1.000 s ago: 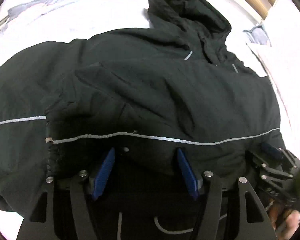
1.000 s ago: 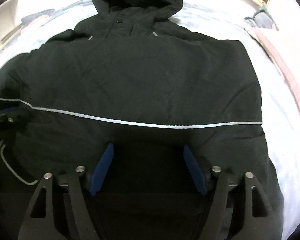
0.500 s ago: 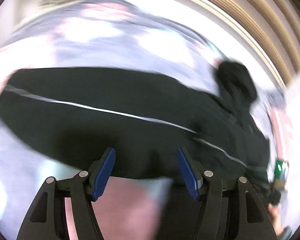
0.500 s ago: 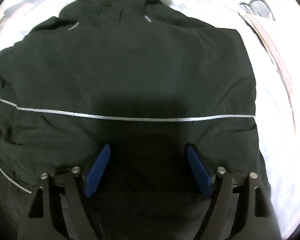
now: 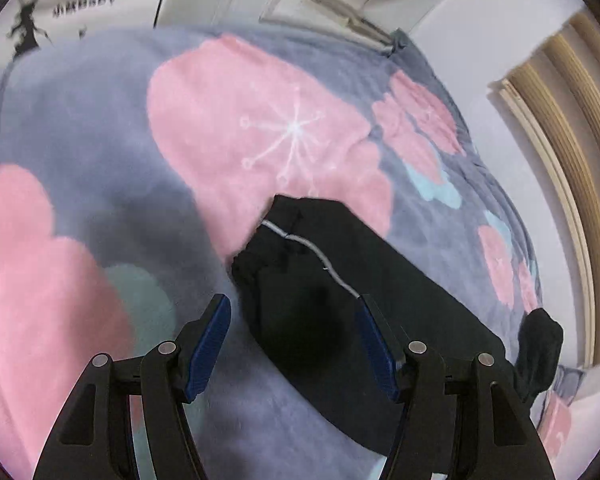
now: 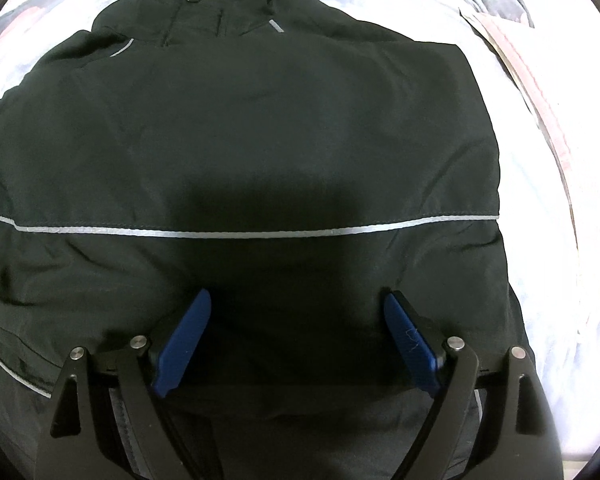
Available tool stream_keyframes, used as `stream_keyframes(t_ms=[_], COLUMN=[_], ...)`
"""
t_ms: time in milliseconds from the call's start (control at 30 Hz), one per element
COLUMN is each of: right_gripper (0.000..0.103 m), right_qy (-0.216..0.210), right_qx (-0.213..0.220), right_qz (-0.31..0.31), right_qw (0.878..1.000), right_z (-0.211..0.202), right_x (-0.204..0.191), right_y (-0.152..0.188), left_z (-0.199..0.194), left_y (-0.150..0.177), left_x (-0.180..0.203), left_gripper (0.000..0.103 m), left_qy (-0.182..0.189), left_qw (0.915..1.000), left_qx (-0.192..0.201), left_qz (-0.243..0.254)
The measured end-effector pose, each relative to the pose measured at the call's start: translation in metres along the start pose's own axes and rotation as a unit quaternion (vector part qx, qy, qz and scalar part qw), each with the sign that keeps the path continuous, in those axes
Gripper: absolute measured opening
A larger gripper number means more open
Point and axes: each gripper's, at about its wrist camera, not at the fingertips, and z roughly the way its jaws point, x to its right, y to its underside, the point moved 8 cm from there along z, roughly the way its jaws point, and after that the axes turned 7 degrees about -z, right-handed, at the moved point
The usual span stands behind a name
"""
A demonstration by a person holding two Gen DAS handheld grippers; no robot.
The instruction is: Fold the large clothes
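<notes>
Bare blanket (image 5: pixel 100 152) left of sleeve (image 5: pixel 300 280); jacket (image 6: pixel 260 140) fills bed centre.

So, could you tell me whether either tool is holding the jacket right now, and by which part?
Nothing is held: the left tool is open over the sleeve, the right tool open over the jacket.

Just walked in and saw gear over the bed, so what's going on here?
A person with two handheld grippers is folding a black hooded jacket spread on a floral blanket. The right gripper hangs open above the jacket's lower body. The left gripper is open over the sleeve, which lies stretched out sideways. Neither holds any fabric.
</notes>
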Motion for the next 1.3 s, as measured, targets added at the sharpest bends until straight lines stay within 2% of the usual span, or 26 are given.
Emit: stream_keyframes(t_ms=[100, 233, 267, 300, 333, 400, 467, 500, 533, 567, 700, 767, 867, 967, 1067, 1133, 1200, 1233, 1300], right_gripper=[0.090, 0.090, 0.090, 0.090, 0.090, 0.090, 0.090, 0.087, 0.079, 0.078, 0.078, 0.078, 0.078, 0.078, 0.078, 0.078, 0.078, 0.078, 0.078], right_qy=[-0.002, -0.005, -0.006, -0.006, -0.008, -0.011, -0.015, -0.017, -0.019, -0.021, -0.034, -0.043, -0.060, -0.083, -0.109, -0.115, -0.116, -0.118, -0.124], right_qx=[-0.003, -0.004, -0.003, -0.004, -0.005, -0.009, -0.017, -0.019, -0.010, 0.006, 0.058, 0.082, 0.104, 0.110, 0.103, 0.100, 0.090, 0.086, 0.077], right_qz=[-0.004, -0.009, -0.010, -0.010, -0.011, -0.011, -0.014, -0.018, -0.021, -0.025, -0.092, -0.122, -0.150, -0.137, -0.109, -0.090, -0.071, -0.064, -0.049], right_qw=[1.000, 1.000, 1.000, 1.000, 1.000, 1.000, 1.000, 1.000, 1.000, 0.999, 0.993, 0.988, 0.981, 0.981, 0.983, 0.984, 0.987, 0.987, 0.988], right_z=[0.001, 0.008, 0.008, 0.009, 0.009, 0.012, 0.013, 0.010, 0.003, -0.007, -0.053, -0.076, -0.104, -0.120, -0.124, -0.121, -0.114, -0.111, -0.100], right_x=[0.003, 0.015, 0.015, 0.016, 0.016, 0.021, 0.025, 0.025, 0.026, 0.026, 0.014, 0.011, 0.015, 0.037, 0.061, 0.083, 0.104, 0.110, 0.124], right_y=[-0.002, -0.010, -0.010, -0.010, -0.010, -0.013, -0.016, -0.017, -0.018, -0.019, -0.012, -0.008, -0.002, -0.001, -0.002, -0.003, -0.002, 0.000, 0.001], left_z=[0.022, 0.037, 0.036, 0.034, 0.030, 0.013, -0.012, -0.022, -0.038, -0.049, -0.102, -0.116, -0.126, -0.116, -0.101, -0.082, -0.061, -0.043, -0.014], left_y=[0.005, 0.003, 0.002, 0.001, 0.001, 0.003, 0.008, 0.011, 0.018, 0.023, 0.073, 0.101, 0.159, 0.231, 0.293, 0.342, 0.377, 0.402, 0.435], left_x=[-0.001, -0.005, -0.002, 0.005, 0.010, 0.030, 0.055, 0.066, 0.086, 0.101, 0.189, 0.226, 0.288, 0.350, 0.396, 0.429, 0.445, 0.454, 0.461], left_gripper=[0.066, 0.065, 0.062, 0.042, 0.029, 0.019, 0.017, 0.016, 0.016, 0.016, 0.015, 0.015, 0.015, 0.015, 0.015, 0.015, 0.015, 0.015, 0.015], left_qy=[-0.021, -0.013, -0.009, -0.002, -0.003, 0.005, 0.026, 0.036, 0.052, 0.061, 0.098, 0.117, 0.138, 0.156, 0.176, 0.177, 0.168, 0.165, 0.154], left_qw=[0.9998, 0.9997, 0.9997, 1.0000, 1.0000, 0.9989, 0.9965, 0.9953, 0.9926, 0.9904, 0.9733, 0.9656, 0.9495, 0.9290, 0.9112, 0.8944, 0.8851, 0.8779, 0.8689], left_qx=[-0.005, -0.008, -0.004, 0.001, 0.004, 0.022, 0.037, 0.041, 0.045, 0.047, 0.054, 0.048, 0.030, -0.009, -0.053, -0.080, -0.102, -0.124, -0.158], left_qz=[-0.001, -0.021, -0.021, -0.008, 0.005, 0.042, 0.071, 0.081, 0.100, 0.115, 0.200, 0.227, 0.280, 0.335, 0.369, 0.403, 0.422, 0.432, 0.443])
